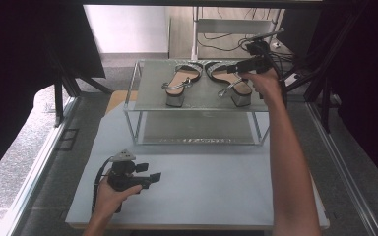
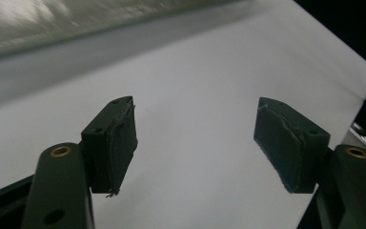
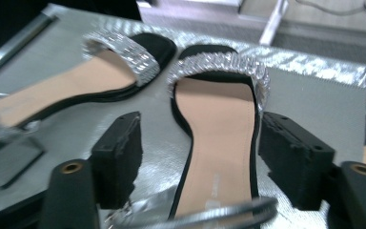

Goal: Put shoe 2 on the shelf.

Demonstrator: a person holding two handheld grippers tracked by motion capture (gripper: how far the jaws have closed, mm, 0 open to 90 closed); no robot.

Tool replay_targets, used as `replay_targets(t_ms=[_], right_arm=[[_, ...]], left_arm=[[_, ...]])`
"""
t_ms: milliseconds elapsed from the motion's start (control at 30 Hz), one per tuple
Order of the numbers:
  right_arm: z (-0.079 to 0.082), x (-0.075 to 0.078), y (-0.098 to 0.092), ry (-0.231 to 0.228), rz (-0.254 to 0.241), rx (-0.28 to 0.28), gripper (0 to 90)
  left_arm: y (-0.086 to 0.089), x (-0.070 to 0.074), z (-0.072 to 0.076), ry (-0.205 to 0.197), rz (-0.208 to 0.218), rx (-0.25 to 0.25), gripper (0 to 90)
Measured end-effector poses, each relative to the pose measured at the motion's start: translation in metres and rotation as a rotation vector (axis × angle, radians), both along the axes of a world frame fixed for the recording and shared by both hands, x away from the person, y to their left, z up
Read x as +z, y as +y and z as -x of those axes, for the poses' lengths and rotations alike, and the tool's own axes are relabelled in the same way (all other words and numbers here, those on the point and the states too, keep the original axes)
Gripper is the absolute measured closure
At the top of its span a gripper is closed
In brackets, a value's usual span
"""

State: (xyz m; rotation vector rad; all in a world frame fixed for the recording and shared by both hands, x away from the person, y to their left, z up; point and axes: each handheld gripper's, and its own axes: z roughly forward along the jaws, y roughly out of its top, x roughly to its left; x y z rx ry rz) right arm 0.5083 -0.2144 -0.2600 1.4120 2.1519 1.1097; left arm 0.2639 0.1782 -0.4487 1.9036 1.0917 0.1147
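The right-hand sandal (image 1: 231, 78) sits on the top deck of a two-level shelf (image 1: 147, 88) at the far end of the bench (image 1: 216, 187), heel toward the person and toe strap pointing away. Its twin, the left-hand sandal (image 1: 179, 81), lies just beside it on the same silvery deck, the two toes close together. Both have a tan insole, black edging, a glittering toe band and a block heel.

The right gripper (image 1: 238, 66) hangs over the right-hand sandal at the end of an outstretched arm. In the right gripper view (image 3: 200, 148) its jaws are spread wide, one on each side of the insole, with a gap between each pad and the shoe's edge, so nothing is pinched.

The left gripper (image 1: 152, 178) rests low over the near left part of the bench, held in the person's hand. Its jaws (image 2: 195, 143) are spread too, with bare pale bench surface between them.
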Motion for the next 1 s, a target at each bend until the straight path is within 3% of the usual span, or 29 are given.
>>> replay_targets(t_ms=[200,333,433,500,533,700,833,1000], right_arm=[[0.04,0.007,-0.035,-0.086,0.02,0.016,58.1],[0.058,-0.008,-0.061,-0.08,0.06,0.007,69.3],[0.063,-0.032,-0.076,-0.043,0.088,0.014,72.1],[0.063,-0.038,-0.078,-0.035,0.089,0.017,72.7],[0.063,-0.047,-0.08,-0.029,0.089,0.025,73.4],[0.06,-0.061,-0.077,-0.031,0.073,0.044,78.0],[0.057,-0.066,-0.072,-0.051,0.062,0.051,82.0],[0.058,-0.067,-0.064,-0.061,0.049,0.064,84.1]], left_arm=[[0.01,0.022,0.0,-0.048,0.027,0.038,40.9],[0.009,0.041,-0.009,-0.086,0.072,0.066,53.3],[0.0,0.061,-0.027,-0.114,0.075,0.072,67.9],[-0.006,0.078,-0.041,-0.137,0.07,0.068,70.9],[-0.009,0.086,-0.05,-0.137,0.062,0.065,75.3],[-0.02,0.115,-0.097,-0.111,0.033,0.092,82.2],[-0.025,0.124,-0.127,-0.11,-0.006,0.141,87.9],[-0.028,0.12,-0.153,-0.097,-0.037,0.2,90.0]])
